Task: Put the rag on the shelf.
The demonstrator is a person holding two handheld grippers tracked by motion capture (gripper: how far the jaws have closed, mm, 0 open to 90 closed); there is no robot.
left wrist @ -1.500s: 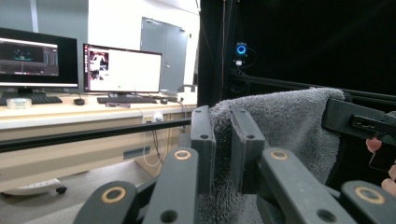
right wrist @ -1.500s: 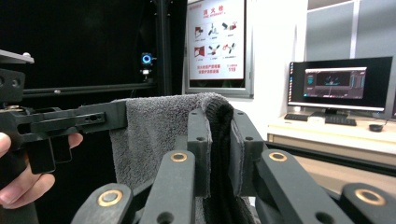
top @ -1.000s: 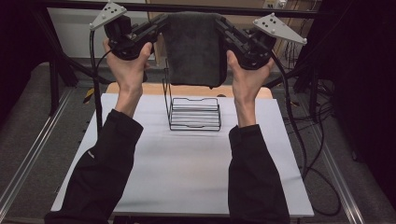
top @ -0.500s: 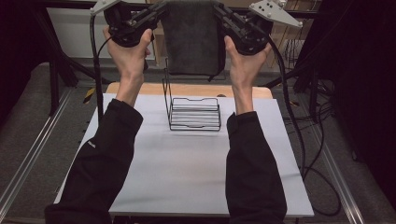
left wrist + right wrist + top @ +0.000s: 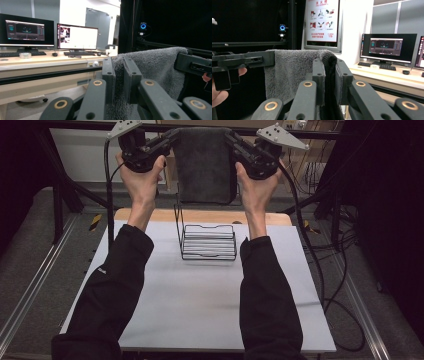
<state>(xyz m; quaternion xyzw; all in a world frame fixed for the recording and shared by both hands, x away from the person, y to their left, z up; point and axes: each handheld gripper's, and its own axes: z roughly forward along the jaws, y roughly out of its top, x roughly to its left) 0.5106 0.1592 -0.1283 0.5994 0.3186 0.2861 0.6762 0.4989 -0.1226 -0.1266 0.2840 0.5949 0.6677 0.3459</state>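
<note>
While the white table (image 5: 200,310) spreads bare under the person's black sleeves, the biggest thing in hand is the grey towel (image 5: 205,165), stretched flat and hanging in the air well above the table's far edge, its top edge level between the two grippers. In the high view it hangs behind and above the black wire rack (image 5: 207,240), well apart from it. The rack stands on the table near the wooden strip (image 5: 150,215) at the far side; its ribbed tray holds nothing that can be made out, and a tall wire loop rises at its left end.

The left gripper (image 5: 119,75) has its jaws pinched together on the towel's upper corner, the terry pile squeezed between the two black pads in the left gripper view. The right gripper (image 5: 329,75) is likewise clamped on the opposite upper corner, where the cloth folds over and bunches dark between the jaws. Each gripper's view shows the other gripper's jaws biting the far corner of the same towel.

Beyond, desks carry lit monitors (image 5: 77,37).
</note>
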